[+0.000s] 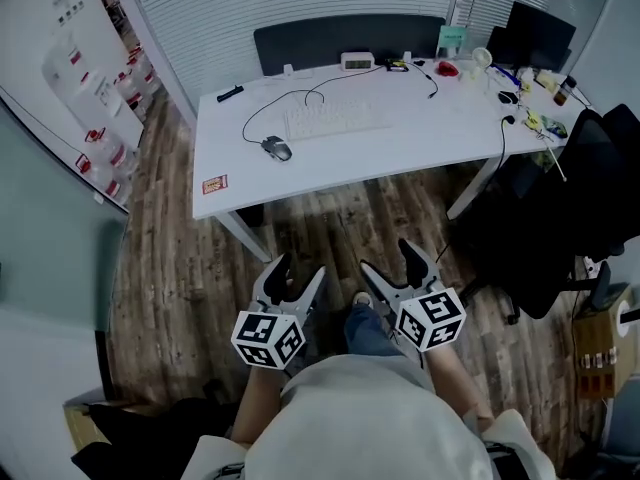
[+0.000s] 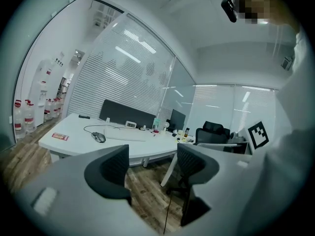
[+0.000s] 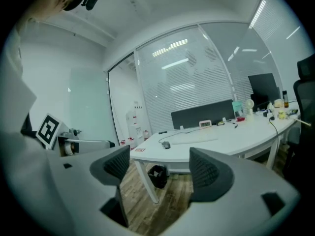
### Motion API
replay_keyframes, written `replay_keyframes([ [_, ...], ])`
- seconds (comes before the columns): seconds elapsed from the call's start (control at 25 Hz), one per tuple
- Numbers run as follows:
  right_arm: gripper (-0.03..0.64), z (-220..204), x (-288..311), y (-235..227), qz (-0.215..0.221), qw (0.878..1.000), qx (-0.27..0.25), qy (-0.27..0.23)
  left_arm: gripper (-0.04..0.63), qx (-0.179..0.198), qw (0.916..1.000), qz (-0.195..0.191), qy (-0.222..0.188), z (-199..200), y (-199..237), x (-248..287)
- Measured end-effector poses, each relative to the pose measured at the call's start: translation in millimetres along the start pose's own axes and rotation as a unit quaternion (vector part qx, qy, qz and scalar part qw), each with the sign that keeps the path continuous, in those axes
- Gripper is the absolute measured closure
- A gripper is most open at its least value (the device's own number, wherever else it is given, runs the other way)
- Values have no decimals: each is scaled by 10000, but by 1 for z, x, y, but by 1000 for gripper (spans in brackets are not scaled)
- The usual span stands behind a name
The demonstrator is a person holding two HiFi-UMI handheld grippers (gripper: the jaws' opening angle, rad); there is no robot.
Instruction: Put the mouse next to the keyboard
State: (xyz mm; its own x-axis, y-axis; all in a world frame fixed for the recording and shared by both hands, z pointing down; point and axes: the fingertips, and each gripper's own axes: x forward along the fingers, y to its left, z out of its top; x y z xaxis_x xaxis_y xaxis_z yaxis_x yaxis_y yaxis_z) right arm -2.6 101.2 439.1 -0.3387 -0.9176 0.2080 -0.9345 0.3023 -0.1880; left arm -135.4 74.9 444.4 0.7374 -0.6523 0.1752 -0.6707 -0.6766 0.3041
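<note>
A grey wired mouse [image 1: 277,148] lies on the white table [image 1: 420,138], left of a white keyboard [image 1: 335,120] and a short way apart from it. Its black cable loops toward the table's back. Both grippers hang over the wood floor close to the person's body, well short of the table. My left gripper [image 1: 298,271] is open with nothing between its jaws, and so is my right gripper [image 1: 390,258]. The left gripper view shows the mouse [image 2: 98,137] and keyboard [image 2: 125,135] far beyond the jaws. The right gripper view shows the mouse [image 3: 166,145] likewise distant.
A red card [image 1: 214,184] lies at the table's front left corner, a black marker [image 1: 229,93] at the back left. A small clock [image 1: 357,61] and several small items crowd the far right end. A black office chair [image 1: 560,218] stands right; a bin [image 3: 157,176] sits under the table.
</note>
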Motion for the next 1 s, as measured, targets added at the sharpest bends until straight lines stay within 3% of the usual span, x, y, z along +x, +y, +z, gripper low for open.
replay_keyframes([
  [0.6,249,61,109,-117,167,9998,-76,3,268,-88,9988,482,-60,50,54,134],
  [1.0,249,76,168,-167,468,9985,-222,148,268,-145,9966,788,-167,64,78,193],
])
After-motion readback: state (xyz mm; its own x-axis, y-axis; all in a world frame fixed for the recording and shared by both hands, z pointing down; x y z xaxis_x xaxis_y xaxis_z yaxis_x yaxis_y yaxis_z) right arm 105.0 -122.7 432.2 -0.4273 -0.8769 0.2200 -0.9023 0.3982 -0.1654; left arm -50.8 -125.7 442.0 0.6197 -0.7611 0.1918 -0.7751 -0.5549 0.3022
